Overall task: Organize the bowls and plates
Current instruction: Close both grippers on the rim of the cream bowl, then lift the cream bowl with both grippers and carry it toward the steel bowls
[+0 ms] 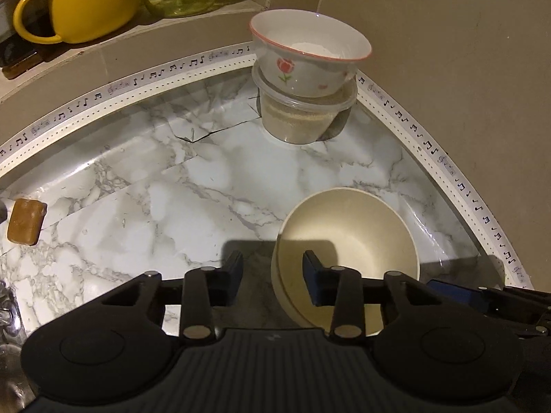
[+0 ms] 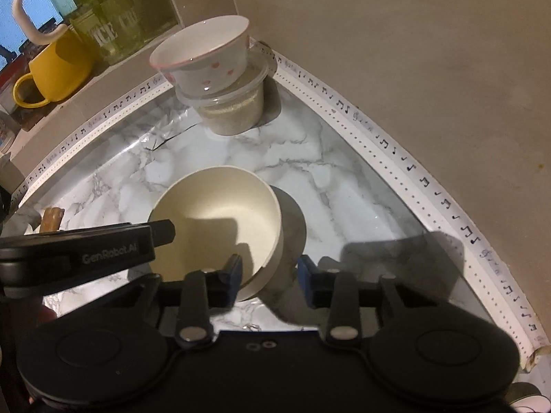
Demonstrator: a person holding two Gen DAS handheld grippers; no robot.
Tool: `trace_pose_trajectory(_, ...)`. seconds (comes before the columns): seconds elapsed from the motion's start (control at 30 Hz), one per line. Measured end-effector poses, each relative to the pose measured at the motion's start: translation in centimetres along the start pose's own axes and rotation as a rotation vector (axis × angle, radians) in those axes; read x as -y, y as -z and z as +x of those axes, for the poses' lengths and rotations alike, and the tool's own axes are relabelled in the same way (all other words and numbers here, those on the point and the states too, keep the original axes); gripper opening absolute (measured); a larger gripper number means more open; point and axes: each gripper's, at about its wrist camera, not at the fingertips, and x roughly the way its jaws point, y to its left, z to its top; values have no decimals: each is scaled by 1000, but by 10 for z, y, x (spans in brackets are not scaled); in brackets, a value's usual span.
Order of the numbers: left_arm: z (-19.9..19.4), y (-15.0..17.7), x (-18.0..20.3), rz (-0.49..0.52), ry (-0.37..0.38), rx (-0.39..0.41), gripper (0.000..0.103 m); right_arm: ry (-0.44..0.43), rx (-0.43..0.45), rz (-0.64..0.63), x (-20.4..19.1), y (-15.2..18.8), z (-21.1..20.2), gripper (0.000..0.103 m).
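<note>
Between the prongs of both tongs at once: the cream bowl (image 1: pixel 354 237), resting on the marble counter (image 1: pixel 172 189) just ahead. Straddled on its left rim by the left tongs (image 1: pixel 273 270), one prong outside the wall and one inside, with a sliver of gap visible on each side; set narrow, but not clenched. Straddled likewise on its right rim by the right tongs (image 2: pixel 268 268), inner prong close against the wall, outer prong standing clear; released too, by the look of it, nothing gripped. Looks matte and thick-walled, perhaps bamboo fibre or melamine: likely light, stiff, not very slippery, and less brittle than china, though still worth setting down gently. Possibly two bowls nested, judging by a doubled edge near the left prongs; hard to tell. Best taken by the rim wall, exactly here, pinched on opposite sides and lifted level to avoid tipping or twisting out of a one-sided hold. Farther ahead of the tongs, against the corner wall, a flowered china bowl (image 1: pixel 310 55) perched on a lidded plastic tub (image 1: pixel 303 120) — glazed, probably slicker, breakable, and top-heavy up there; better lifted straight up with a firm pinch on the rim. Beyond and to the left, on a ledge, a yellow mug (image 1: pixel 86 3), well apart.
</note>
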Motion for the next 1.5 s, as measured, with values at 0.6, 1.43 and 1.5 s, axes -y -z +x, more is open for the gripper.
trace_pose_trajectory(0.6,1,3,-1,12,20,-30,7,14,16,-18,-9,4,-9,13)
trace_pose_trajectory(1.43,-156,91,11,80,-59,77,7,-10,92,-36,-54,85,-139,11)
trace_pose_trajectory(1.5,-172,101,12,83,-68,92,7,-17,103,-50,-56,96,-151,11)
